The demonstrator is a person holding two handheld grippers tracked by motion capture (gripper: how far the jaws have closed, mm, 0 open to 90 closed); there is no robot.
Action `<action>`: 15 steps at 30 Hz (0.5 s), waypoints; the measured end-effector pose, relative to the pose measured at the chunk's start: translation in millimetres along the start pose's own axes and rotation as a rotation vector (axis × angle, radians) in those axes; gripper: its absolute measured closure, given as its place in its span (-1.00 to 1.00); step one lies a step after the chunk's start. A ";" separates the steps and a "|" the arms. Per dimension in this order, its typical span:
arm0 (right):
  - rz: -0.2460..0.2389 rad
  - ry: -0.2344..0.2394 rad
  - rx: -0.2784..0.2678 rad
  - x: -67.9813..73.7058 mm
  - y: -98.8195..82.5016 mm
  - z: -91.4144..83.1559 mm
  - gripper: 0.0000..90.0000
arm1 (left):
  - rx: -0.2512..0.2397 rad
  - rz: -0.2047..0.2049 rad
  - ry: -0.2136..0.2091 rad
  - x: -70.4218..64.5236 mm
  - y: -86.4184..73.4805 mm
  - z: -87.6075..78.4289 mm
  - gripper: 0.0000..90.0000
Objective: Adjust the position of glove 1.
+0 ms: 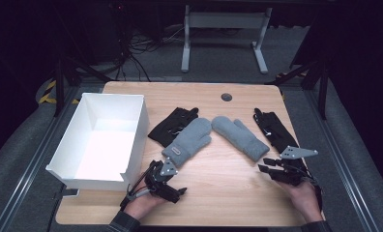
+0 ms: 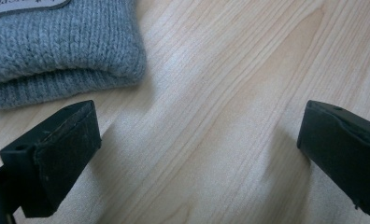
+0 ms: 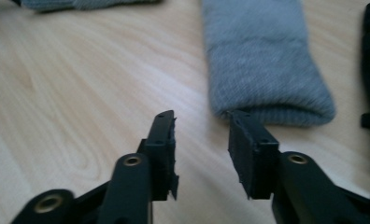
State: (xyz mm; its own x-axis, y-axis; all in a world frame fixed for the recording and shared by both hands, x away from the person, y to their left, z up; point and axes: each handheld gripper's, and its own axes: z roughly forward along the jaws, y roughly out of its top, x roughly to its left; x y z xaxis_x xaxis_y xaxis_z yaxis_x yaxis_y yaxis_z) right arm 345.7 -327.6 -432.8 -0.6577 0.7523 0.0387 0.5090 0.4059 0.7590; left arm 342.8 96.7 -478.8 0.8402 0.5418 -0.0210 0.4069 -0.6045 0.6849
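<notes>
While both tongs, left (image 1: 172,180) and right (image 1: 272,165), gape empty, each gray mitten (image 1: 188,140) just ahead lies ungrasped on the tabletop (image 1: 218,193); white box (image 1: 131,145) apparently unfilled.

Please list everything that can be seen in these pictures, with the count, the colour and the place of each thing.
table: one, light wood, under everything.
box: one, white, open, on the table's left side.
mittens: two, grey knit, at the middle, tips close together.
gloves: two, black; one partly under the left mitten, one at the right edge.
desk frame: one, white, on the floor behind.
left gripper: black, open, near the left mitten's cuff.
right gripper: black, open, near the right mitten's cuff.
</notes>
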 end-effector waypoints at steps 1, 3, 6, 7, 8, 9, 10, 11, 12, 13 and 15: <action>0.001 0.001 -0.003 -1.8 2.5 0.2 0.59 | 0.000 0.000 -0.001 0.0 0.1 0.1 -1.00; -0.010 0.001 -0.017 -5.7 10.7 1.1 0.79 | 0.000 0.000 -0.001 0.0 0.1 0.1 -1.00; -0.018 -0.012 -0.020 -9.7 21.8 3.7 0.97 | 0.000 0.000 -0.001 0.0 0.1 0.1 -1.00; -0.028 -0.024 -0.019 -12.1 27.4 6.2 0.99 | 0.000 0.000 -0.001 0.0 0.1 0.1 -1.00; -0.031 -0.031 -0.016 -14.1 31.0 8.0 0.99 | 0.000 0.000 -0.001 0.0 0.1 0.1 -1.00; -0.029 -0.028 -0.016 -16.7 34.2 9.7 1.00 | 0.001 0.002 -0.001 0.1 0.2 0.0 -1.00; -0.026 -0.029 -0.018 -19.3 37.1 11.5 1.00 | 0.000 0.000 -0.001 0.0 0.1 0.1 -1.00; -0.026 -0.040 -0.018 -21.7 39.7 12.8 1.00 | 0.000 0.000 -0.001 0.0 0.1 0.1 -1.00; -0.023 -0.042 -0.021 -25.3 42.3 14.8 1.00 | 0.000 0.000 -0.001 0.0 0.1 0.1 -1.00; -0.023 -0.042 -0.021 -25.3 42.3 14.8 1.00 | 0.000 0.000 -0.001 0.0 0.1 0.1 -1.00; -0.018 -0.055 -0.018 -31.2 45.3 18.3 1.00 | 0.000 0.000 -0.001 0.0 0.1 0.1 -1.00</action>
State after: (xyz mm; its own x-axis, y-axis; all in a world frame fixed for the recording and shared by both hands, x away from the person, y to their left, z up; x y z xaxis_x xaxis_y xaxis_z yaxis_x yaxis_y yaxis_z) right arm 399.5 -323.1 -411.4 -0.6347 0.7727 -0.0105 0.4873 0.4108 0.7706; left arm 342.8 96.5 -478.8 0.8405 0.5413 -0.0217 0.4069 -0.6044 0.6849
